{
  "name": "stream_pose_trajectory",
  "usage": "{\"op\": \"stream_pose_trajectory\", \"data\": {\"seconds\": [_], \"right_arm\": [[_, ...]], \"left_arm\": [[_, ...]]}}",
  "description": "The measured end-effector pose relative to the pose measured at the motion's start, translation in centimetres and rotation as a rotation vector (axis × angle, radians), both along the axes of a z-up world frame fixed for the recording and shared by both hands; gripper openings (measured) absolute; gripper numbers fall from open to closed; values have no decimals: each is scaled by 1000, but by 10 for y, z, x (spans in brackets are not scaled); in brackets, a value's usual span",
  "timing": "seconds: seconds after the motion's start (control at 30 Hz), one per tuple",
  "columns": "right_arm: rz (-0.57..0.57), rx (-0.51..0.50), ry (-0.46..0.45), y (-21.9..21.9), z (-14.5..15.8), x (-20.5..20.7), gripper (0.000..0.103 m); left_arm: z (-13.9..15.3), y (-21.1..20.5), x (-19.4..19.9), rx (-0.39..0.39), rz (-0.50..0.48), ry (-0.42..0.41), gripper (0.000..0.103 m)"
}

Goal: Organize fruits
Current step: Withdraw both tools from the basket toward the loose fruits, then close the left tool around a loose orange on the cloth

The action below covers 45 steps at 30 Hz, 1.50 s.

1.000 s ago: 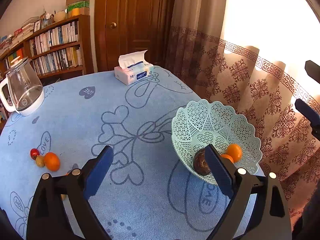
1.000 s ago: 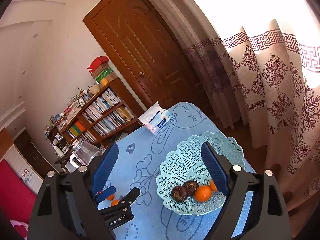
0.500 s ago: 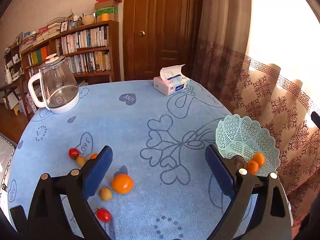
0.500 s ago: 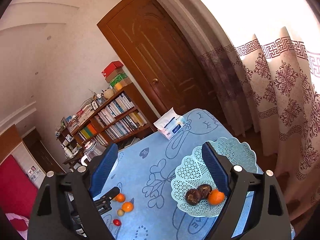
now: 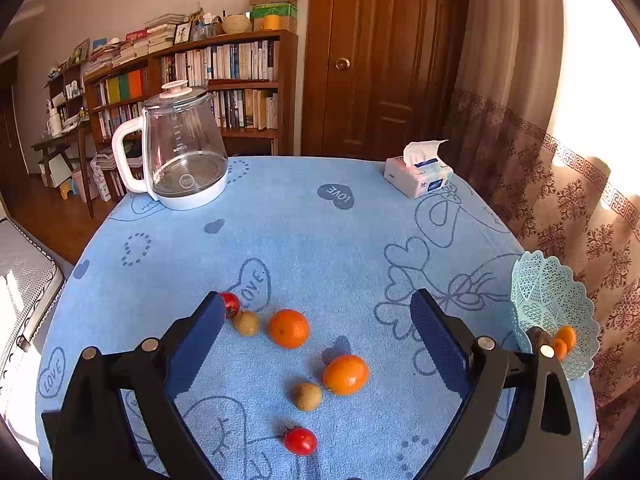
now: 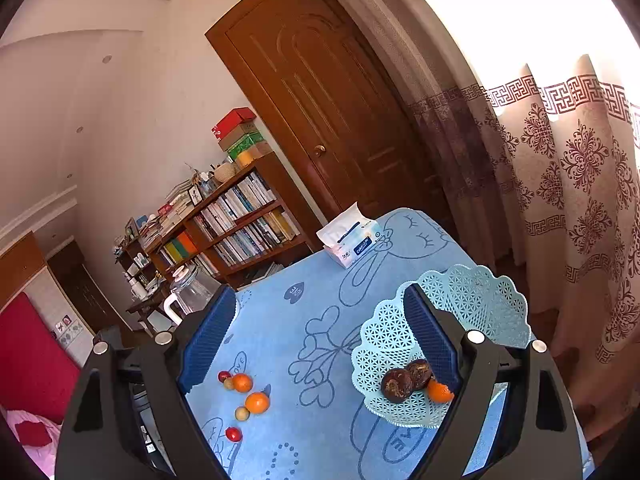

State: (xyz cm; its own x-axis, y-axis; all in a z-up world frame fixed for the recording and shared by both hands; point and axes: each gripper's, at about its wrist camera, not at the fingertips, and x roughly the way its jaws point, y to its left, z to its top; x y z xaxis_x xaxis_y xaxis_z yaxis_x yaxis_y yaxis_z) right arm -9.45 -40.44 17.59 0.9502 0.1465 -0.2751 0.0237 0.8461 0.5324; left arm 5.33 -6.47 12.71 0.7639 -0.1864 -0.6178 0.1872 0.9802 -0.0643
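Observation:
Loose fruit lies on the blue tablecloth (image 5: 304,232): two oranges (image 5: 288,328) (image 5: 345,374), two small brown fruits (image 5: 307,396) (image 5: 246,322) and two red tomatoes (image 5: 300,441) (image 5: 229,303). My left gripper (image 5: 316,320) hovers open above them, holding nothing. At the table's right edge a pale green lattice basket (image 6: 384,344) (image 5: 540,300) holds two dark brown fruits (image 6: 397,385) and oranges (image 6: 438,392). The right gripper (image 6: 316,328) is open and empty, high over the table, its right finger in front of the basket. The same loose fruits (image 6: 257,402) show below its left finger.
A glass kettle (image 5: 184,148) with a white handle stands at the back left of the table, a tissue pack (image 5: 419,174) at the back right. Behind are a bookshelf (image 5: 208,80), a wooden door (image 5: 376,60) and patterned curtains (image 5: 560,200) to the right.
The left gripper has swung left, away from the basket, and the loose fruits now lie between its fingers in view. The right gripper's view has shifted slightly; the left gripper has left it.

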Motion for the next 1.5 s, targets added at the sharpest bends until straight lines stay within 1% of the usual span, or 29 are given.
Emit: {"op": "stream_pose_trajectory", "data": {"seconds": [0.2,0.37,0.5,0.67,0.8,0.93,1.07,1.17,1.27,1.33,1.4,1.5], "right_arm": [[37,-25,14,13,-3,5,87],[54,-33,31,20,-8,10,87],[72,-40,50,28,-12,14,87],[105,-62,69,39,-17,19,87],[136,-78,88,51,-23,26,87],[169,-98,110,64,-28,30,87],[191,-118,120,73,-31,32,87],[198,-123,124,75,-32,34,87],[200,-124,131,76,-34,35,87],[202,-125,136,77,-35,37,87],[205,-128,139,77,-36,38,87],[212,-135,143,79,-37,39,87]], "left_arm": [[-17,10,19,15,34,51,93],[-37,16,40,11,58,140,93],[-52,19,53,-19,62,203,93],[-65,17,63,-24,56,245,92],[-69,14,67,-24,45,259,90],[-73,9,73,-12,20,273,86],[-78,5,79,4,-2,287,78],[-82,3,84,7,-21,294,72],[-83,2,86,1,-41,290,69],[-84,0,87,10,-46,288,65],[-86,-1,88,17,-51,292,59],[-88,-1,89,26,-50,292,56]]}}
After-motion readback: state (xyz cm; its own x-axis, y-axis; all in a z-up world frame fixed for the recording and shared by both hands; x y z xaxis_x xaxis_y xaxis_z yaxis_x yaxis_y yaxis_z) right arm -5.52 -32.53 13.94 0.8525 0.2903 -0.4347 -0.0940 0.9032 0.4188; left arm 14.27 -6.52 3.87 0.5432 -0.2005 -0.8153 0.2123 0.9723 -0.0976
